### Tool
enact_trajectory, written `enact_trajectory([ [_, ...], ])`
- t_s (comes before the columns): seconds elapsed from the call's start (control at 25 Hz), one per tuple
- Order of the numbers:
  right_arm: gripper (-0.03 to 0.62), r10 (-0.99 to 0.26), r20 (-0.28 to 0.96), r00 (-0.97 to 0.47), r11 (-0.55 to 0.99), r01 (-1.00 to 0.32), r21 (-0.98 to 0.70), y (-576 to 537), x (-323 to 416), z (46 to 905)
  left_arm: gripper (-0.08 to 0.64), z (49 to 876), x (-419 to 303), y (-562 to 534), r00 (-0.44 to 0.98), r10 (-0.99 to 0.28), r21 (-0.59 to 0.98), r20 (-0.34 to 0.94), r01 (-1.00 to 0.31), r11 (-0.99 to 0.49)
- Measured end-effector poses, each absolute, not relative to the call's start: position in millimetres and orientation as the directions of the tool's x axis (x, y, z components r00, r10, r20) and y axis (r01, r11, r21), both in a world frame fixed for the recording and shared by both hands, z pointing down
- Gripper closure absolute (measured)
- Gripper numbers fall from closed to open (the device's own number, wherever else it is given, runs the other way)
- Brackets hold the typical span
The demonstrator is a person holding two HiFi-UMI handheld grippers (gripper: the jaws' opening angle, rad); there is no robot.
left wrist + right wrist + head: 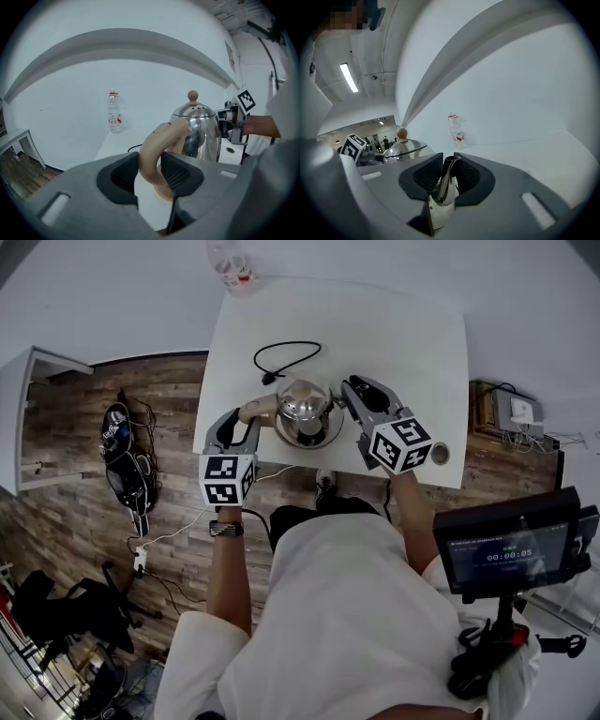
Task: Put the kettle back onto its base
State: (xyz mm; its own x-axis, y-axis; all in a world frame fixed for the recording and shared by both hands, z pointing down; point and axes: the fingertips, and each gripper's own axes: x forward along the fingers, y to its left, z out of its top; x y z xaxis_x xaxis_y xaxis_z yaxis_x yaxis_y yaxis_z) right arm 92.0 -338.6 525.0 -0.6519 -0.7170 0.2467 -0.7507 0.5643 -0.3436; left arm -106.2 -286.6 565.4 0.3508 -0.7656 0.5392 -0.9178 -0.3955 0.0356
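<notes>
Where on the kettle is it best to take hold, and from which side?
Grip the kettle by its curved tan handle, from the person's left: the loop stands clear of the steel body, and the left gripper's jaws close on it. The right gripper holds the thin spout opposite.

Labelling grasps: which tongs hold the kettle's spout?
The right tongs, shut on the spout of the polished steel kettle; the left tongs clamp its curved beige handle.

Lab-like recording room: white table (394, 324), floor cables (165, 539), stand-mounted monitor (511, 549), office chair (66, 610).
</notes>
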Motion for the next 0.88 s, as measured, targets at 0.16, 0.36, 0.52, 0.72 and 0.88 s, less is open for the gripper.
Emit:
enact_trajectory([
  [0.16,0.518,-0.712,0.254,-0.654,0.566,-0.749,-0.343,-344.5,87.4,533.4,0.402,572.9,-110.0,-290.3,0.347,-0.763,0.039,0.545,-0.920,-0.391],
  [0.36,0.518,-0.711,0.260,-0.653,0.565,-0.751,-0.342,-350.1,82.9,537.0,0.402,576.2,-114.2,-295.6,0.349,-0.756,0.043,0.554,-0.919,-0.393],
  [0.52,0.518,-0.709,0.262,-0.655,0.565,-0.749,-0.347,-350.7,81.0,539.2,0.402,577.6,-116.0,-295.9,0.349,-0.752,0.041,0.560,-0.918,-0.395],
  [0.72,0.518,-0.703,0.257,-0.662,0.571,-0.742,-0.350,-349.4,77.1,541.0,0.402,577.7,-119.9,-294.8,0.341,-0.756,0.039,0.559,-0.922,-0.386],
  [0.88,0.518,-0.701,0.251,-0.667,0.575,-0.737,-0.354,-347.8,75.0,539.1,0.402,574.2,-122.1,-293.5,0.336,-0.762,0.033,0.554,-0.923,-0.383],
])
